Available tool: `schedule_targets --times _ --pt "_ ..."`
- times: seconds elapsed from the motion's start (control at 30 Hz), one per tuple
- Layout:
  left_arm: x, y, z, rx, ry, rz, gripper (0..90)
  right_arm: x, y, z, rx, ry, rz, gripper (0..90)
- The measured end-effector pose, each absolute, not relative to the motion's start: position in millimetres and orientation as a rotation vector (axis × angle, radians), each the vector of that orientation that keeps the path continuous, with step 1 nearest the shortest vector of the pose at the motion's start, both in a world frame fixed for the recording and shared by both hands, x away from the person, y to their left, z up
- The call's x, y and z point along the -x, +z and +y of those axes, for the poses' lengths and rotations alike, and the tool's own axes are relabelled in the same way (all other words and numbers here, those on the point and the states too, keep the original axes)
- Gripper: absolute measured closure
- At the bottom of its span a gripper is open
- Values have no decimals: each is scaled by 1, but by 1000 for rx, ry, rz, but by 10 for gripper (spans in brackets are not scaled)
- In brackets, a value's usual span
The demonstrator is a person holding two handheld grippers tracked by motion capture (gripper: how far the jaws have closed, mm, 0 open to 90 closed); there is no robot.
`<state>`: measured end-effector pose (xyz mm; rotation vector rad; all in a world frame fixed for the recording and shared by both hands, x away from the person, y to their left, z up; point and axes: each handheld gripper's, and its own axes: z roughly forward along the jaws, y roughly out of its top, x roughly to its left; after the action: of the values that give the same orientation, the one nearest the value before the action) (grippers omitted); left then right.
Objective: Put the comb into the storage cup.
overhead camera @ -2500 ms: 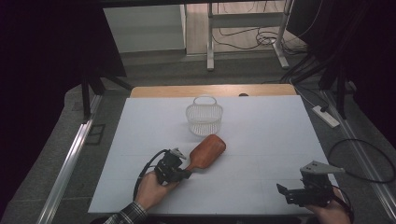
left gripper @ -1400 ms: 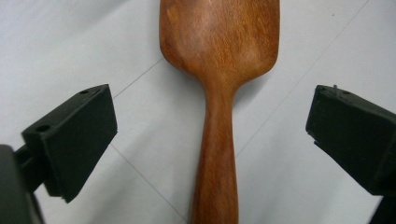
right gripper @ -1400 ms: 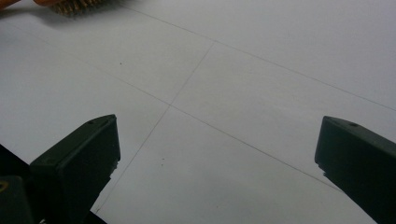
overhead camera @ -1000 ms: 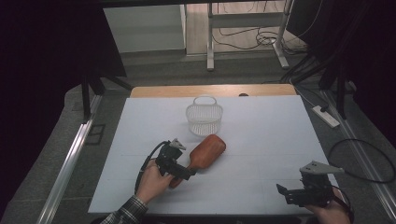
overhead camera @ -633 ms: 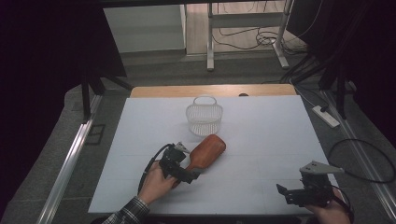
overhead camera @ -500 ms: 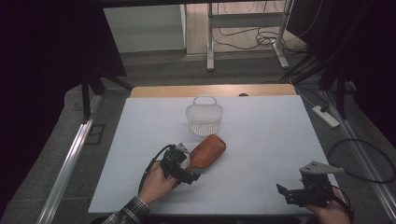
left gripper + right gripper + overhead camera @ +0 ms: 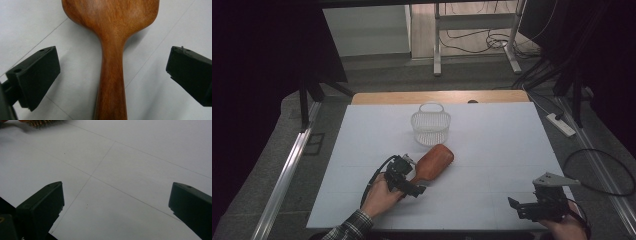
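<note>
Between the left claw's wide-spread jaws lies the wooden brush's handle, untouched.

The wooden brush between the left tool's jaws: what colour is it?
Reddish-brown wood grain, clearest in the left gripper view: brush.

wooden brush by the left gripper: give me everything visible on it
The wooden brush lies flat on the white table, back up: reddish-brown, smooth, grain showing, a broad oval head narrowing to a slim handle. The head points toward the white wire basket, just short of it. The handle runs between the left gripper's open fingers, with gaps on both sides, so nothing grips it. From the right gripper view, bristles show beneath the head.
</note>
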<state>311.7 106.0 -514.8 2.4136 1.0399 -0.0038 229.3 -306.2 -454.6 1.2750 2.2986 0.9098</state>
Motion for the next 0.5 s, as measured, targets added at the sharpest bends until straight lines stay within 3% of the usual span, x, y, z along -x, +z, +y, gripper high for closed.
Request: schedule_targets --times 0.33,0.5 --pt "-312 -514 103 -2437 17 1018 26 -229 -455 -306 -1276 909 2302 0" --pt "-311 -515 102 -2452 26 999 188 -229 -455 -306 -1273 909 2303 0"
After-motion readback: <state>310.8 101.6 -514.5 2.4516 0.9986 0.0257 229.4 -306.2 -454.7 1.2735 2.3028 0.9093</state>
